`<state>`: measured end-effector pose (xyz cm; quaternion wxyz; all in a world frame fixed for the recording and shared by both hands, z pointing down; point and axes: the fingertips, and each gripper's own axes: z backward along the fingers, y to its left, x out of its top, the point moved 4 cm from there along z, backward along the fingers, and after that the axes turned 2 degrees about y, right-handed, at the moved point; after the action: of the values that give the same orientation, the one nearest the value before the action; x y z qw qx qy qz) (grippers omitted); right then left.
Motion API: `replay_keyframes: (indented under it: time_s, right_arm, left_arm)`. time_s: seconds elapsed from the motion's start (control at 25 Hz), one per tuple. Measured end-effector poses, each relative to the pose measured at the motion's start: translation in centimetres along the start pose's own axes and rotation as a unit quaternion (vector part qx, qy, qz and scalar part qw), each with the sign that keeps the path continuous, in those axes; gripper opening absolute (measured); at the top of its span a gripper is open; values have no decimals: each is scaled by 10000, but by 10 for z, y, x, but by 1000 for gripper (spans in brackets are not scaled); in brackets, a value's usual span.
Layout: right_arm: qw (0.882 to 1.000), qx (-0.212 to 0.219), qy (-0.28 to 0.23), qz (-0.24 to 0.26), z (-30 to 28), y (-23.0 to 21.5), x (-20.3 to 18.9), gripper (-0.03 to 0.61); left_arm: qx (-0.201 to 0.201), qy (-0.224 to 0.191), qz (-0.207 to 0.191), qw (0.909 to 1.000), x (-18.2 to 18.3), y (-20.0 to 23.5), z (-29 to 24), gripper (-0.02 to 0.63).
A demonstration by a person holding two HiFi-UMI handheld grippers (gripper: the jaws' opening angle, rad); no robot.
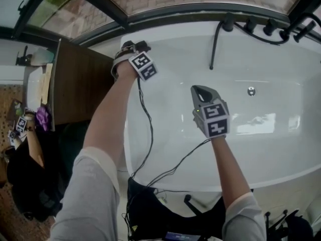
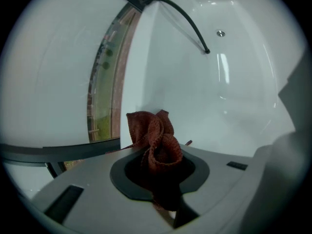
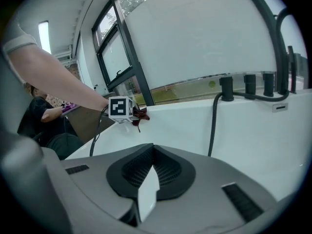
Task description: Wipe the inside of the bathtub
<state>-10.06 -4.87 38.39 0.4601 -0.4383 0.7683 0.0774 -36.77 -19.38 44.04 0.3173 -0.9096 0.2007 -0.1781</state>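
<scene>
Your left gripper (image 2: 161, 172) pinches a soft rust-brown knitted cloth (image 2: 151, 130) at the glossy white bathtub's (image 1: 281, 149) left end. I'd judge it light and floppy, so keep it bunched. Your right gripper (image 3: 148, 177), pressed together and empty, hangs above the tub's middle. The basin lies open; a thin black hose (image 1: 214, 46) drapes its far wall.

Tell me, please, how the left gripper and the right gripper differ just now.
The left gripper is shut on a reddish-brown cloth; the right gripper holds nothing. The left gripper is at the left-end rim of the bathtub; the right gripper hangs over its middle. Both have their jaws together.
</scene>
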Motion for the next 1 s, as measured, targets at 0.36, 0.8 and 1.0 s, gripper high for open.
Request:
replay_keyframes:
  time_s: [0.36, 0.8, 1.0]
  right_arm:
    - [9998, 63, -8, 161, 105, 31, 77, 5]
    - [9984, 21, -159, 536, 244, 52, 162, 5]
    - [9972, 98, -298, 674, 311, 48, 173, 5]
  left_arm:
    - [107, -1034, 1100, 9885, -13, 36, 153, 80]
    - [-256, -2217, 3353, 9153, -48, 50, 346, 80]
    - [-485, -2800, 4656, 8381, -58, 43, 435, 80]
